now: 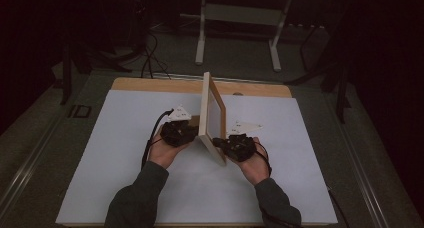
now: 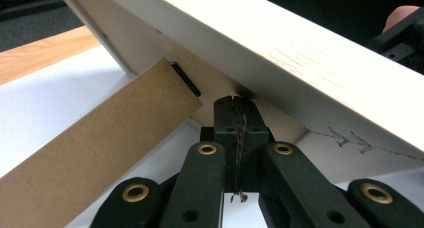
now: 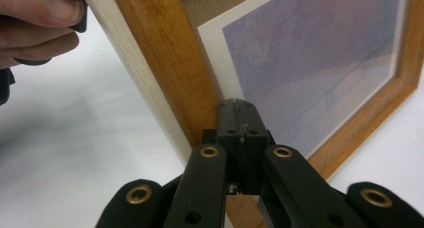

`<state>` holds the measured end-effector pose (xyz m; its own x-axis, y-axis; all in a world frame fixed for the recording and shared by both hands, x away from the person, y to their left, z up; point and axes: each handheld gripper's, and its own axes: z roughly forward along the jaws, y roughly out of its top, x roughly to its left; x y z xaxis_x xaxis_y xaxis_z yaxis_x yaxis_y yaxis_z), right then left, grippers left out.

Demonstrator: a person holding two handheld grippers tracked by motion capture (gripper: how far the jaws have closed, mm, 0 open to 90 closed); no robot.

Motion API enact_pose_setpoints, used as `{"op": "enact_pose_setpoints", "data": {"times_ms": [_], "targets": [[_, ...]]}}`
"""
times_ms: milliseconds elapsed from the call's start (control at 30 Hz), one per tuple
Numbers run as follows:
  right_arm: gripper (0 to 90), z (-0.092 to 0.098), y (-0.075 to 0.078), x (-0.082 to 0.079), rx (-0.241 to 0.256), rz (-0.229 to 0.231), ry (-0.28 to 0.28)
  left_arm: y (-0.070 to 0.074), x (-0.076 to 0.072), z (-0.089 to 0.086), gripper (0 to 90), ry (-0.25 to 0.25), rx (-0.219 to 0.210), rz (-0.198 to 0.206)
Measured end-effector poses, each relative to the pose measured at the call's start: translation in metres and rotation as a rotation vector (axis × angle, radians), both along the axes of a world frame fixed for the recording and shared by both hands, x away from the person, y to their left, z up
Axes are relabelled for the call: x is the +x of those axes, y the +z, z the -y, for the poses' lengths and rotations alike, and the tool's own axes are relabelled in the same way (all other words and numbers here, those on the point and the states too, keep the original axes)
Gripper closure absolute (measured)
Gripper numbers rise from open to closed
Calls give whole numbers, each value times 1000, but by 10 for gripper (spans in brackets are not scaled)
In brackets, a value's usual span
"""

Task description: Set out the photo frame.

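The picture frame (image 1: 212, 115) stands on edge at the desk's (image 1: 125, 138) centre, left gripper (image 1: 179, 132) at 9 o'clock, right gripper (image 1: 236, 145) at 3. Both pairs of jaws are closed empty, pressing its faces. Best keep the pressure even while the brown easel leg (image 2: 95, 153) swings out, or the frame will likely tip.

Picture frame (image 1: 212, 115) seen nearly edge-on in the high view, so front and back faces are hardly readable there. In the left gripper view the frame's top and far end are cut off by the picture's edges; contact between the closed jaws and the frame's back is hidden. Brown stand strip (image 2: 95, 153) is cropped at bottom left. Far table edge is lost in darkness, probably beyond the wooden strip.
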<state>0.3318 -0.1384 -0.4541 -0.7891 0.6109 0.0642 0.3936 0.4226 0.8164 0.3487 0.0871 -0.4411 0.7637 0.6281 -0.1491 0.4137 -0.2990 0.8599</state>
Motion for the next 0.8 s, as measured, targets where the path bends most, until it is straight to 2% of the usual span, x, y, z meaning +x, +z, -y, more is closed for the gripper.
{"op": "enact_pose_setpoints", "data": {"times_ms": [100,533,600,800], "targets": [[900,-3,0,1,-4,-2,1,0,1,-1,900,3,7,1],[900,-13,1,3,-4,-12,1,-2,5,-10,899,12,-11,-25],[900,-13,1,3,-5,-12,3,-2,5,-10,865,23,-12,-27],[900,-10,1,3,-6,-11,11,-2,3,-10,778,12,-4,-32]]}}
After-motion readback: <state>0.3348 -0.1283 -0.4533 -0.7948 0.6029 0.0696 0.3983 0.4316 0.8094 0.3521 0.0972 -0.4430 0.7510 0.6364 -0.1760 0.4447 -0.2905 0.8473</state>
